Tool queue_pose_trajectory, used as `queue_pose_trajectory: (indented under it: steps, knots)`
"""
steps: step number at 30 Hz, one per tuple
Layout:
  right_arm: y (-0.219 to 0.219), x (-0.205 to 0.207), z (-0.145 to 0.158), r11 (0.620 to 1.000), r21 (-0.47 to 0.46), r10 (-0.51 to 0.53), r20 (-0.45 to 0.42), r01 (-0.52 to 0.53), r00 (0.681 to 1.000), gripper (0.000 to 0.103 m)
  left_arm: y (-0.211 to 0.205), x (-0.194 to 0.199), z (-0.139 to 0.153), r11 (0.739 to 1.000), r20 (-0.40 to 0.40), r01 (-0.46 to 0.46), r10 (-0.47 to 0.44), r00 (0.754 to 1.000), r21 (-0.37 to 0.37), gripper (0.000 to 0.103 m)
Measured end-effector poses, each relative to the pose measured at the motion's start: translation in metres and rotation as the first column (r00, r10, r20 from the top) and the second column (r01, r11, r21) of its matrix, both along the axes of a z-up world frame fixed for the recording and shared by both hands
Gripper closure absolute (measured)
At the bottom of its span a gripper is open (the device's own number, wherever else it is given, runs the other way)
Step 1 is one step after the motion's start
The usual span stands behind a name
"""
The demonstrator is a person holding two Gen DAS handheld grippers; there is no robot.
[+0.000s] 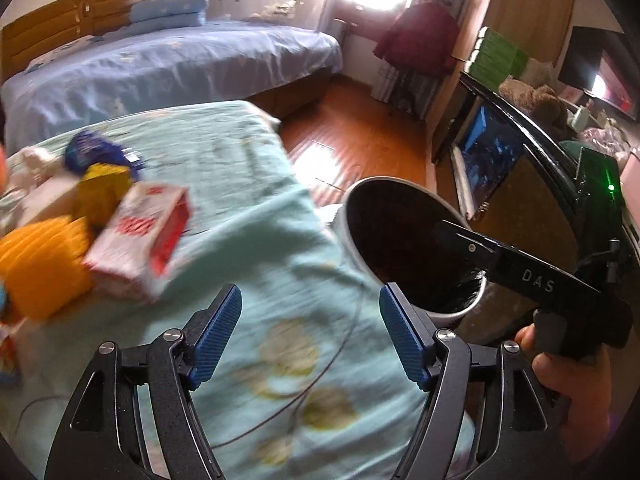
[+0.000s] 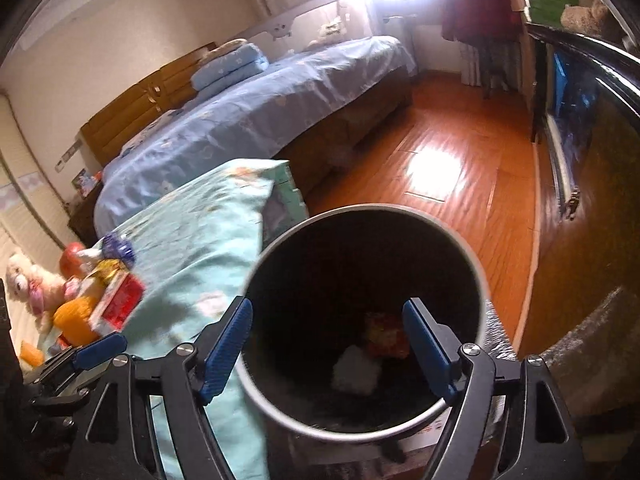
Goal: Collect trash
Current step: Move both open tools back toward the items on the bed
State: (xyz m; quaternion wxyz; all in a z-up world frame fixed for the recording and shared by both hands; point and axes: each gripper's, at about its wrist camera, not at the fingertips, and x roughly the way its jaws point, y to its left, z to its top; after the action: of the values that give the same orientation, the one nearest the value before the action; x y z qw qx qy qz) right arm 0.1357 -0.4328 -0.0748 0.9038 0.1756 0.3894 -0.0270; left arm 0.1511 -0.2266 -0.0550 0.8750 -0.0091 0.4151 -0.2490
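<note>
With both your left gripper (image 1: 310, 336) and right gripper (image 2: 328, 348) open and empty, the remaining trash (image 1: 136, 236) piled on the blanket (image 1: 248, 184) beside the bin (image 2: 360, 216) could slide off if you snag the fabric.

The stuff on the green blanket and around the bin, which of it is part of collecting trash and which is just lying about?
Part of the job:
- trash bin, with a red wrapper and a white wad inside
- red and white carton
- yellow packet
- blue wrapper

Just lying about:
- plush toy
- folded blue quilt
- dark red coat
</note>
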Motion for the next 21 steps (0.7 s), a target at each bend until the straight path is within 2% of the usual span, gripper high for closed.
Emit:
queue_pose_trajectory:
  steps: [12, 21]
  knots:
    - [0.071, -0.011, 0.004, 0.993, 0.016, 0.114, 0.024, -0.114, 0.993, 0.023, 0.083, -0.018, -0.004, 0.989, 0.009, -0.148, 0.148, 0.989, -0.008, 0.03]
    - [0.117, -0.013, 0.009, 0.981, 0.011, 0.194, 0.039, -0.194, 0.98, 0.023, 0.138, -0.031, -0.009, 0.968, 0.0, -0.249, 0.249, 0.969, -0.028, 0.03]
